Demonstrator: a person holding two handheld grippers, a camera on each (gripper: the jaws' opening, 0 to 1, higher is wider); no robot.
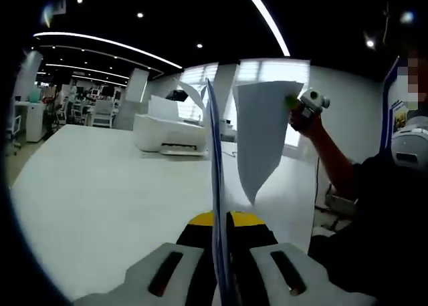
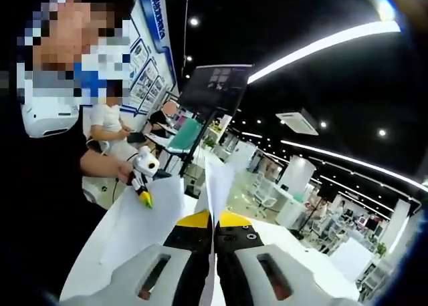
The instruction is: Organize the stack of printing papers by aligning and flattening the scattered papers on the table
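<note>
My left gripper [image 1: 219,220] is shut on a white sheet of paper [image 1: 215,159] that stands edge-on between its jaws, above the white table [image 1: 100,192]. Up and to the right, a hand holds my right gripper [image 1: 299,105], shut on the top corner of a second sheet [image 1: 257,135] that hangs in the air. In the right gripper view, my right gripper [image 2: 214,220] pinches its sheet [image 2: 218,176], which rises from the jaws. At the left, the left gripper [image 2: 143,189] grips the other sheet [image 2: 144,222].
A white printer [image 1: 167,133] sits on the far part of the table. The person [image 1: 381,206] holding the grippers stands at the table's right side. Desks, chairs and pillars fill the room behind, along with a dark screen on a stand [image 2: 217,85].
</note>
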